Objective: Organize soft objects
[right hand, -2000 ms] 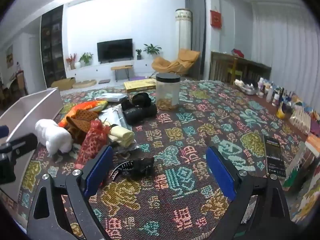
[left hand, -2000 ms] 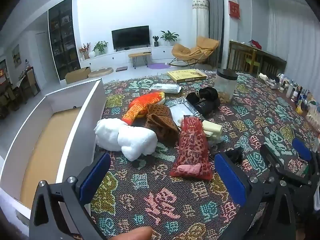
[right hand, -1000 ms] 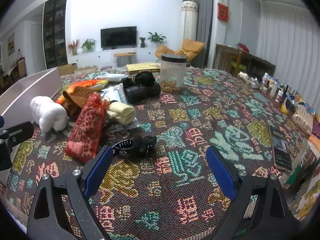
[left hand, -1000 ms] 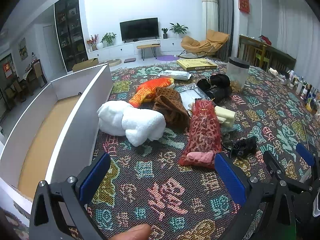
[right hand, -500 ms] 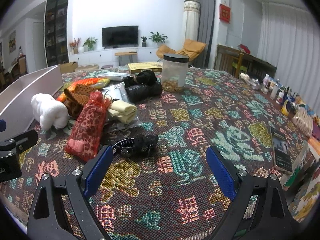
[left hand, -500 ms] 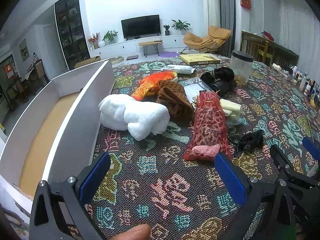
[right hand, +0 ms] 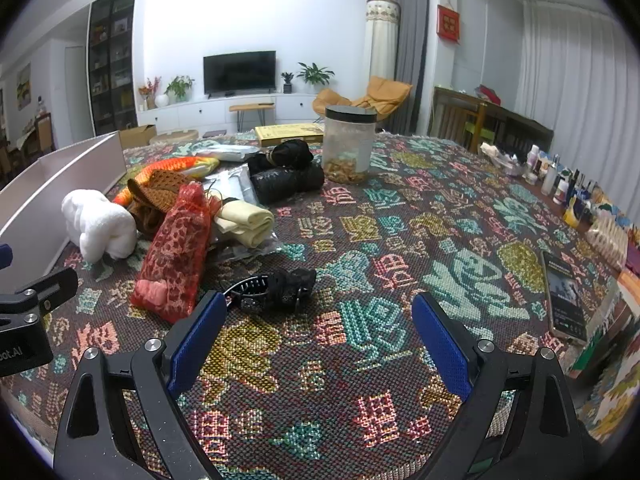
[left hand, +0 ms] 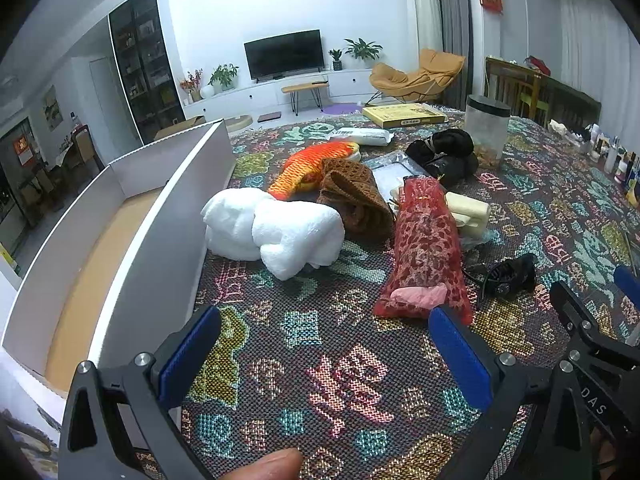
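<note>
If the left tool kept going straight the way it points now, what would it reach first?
Probably the white plush toy: the open left tool has only bare tablecloth between its fingers, with the toy ahead. Depth is uncertain; the red mesh bag lies slightly right.

Both cameras sit low over the patterned surface (left hand: pixel 352 376), looking along it toward the television (right hand: pixel 239 71) wall. The left one faces in beside the white box (left hand: pixel 160 216), the right one further right. Both catch the white towel (left hand: pixel 276 232) and the red mesh bag (right hand: pixel 176 248).
</note>
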The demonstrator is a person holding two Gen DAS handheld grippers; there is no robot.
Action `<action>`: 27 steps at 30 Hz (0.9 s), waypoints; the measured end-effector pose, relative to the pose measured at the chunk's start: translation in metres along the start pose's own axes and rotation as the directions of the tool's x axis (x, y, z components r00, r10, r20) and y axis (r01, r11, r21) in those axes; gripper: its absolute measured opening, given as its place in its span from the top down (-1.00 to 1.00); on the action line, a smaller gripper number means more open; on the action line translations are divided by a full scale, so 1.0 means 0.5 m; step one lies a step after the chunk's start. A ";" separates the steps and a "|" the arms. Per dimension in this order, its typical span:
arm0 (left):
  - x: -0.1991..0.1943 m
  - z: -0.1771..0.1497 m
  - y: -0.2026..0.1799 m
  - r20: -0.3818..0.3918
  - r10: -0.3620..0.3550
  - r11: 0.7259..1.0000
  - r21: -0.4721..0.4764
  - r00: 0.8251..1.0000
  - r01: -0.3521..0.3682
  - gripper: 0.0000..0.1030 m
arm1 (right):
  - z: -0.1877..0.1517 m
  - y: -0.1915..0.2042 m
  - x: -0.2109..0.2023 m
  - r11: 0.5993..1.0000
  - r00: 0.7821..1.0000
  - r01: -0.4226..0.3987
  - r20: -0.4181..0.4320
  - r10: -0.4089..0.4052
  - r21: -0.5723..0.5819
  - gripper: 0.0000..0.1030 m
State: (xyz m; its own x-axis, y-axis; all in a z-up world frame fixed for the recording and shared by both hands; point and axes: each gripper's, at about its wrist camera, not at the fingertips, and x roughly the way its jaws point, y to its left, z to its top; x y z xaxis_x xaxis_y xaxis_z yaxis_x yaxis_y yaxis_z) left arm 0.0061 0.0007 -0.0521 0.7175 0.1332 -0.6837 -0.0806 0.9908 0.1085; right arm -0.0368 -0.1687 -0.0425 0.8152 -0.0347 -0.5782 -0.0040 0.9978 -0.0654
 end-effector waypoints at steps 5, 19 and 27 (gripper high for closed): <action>0.001 -0.001 -0.001 -0.002 0.008 1.000 0.004 1.000 -0.008 -1.00 | 0.000 0.000 0.000 1.000 1.000 0.000 0.000 0.000 0.000 -0.85; 0.007 -0.005 -0.003 -0.004 0.021 1.000 0.011 1.000 -0.021 -1.00 | 0.000 -0.001 -0.001 1.000 1.000 -0.003 0.000 0.003 0.001 -0.85; 0.012 -0.007 -0.003 -0.009 0.022 1.000 0.013 1.000 -0.021 -1.00 | 0.000 -0.002 -0.001 1.000 1.000 -0.004 -0.001 0.004 0.002 -0.85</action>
State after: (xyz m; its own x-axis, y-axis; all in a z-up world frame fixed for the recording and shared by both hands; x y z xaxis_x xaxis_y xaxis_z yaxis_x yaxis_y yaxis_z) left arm 0.0083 0.0002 -0.0588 0.7094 0.1547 -0.6877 -0.0873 0.9874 0.1321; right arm -0.0371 -0.1696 -0.0421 0.8144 -0.0308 -0.5795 -0.0061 0.9981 -0.0616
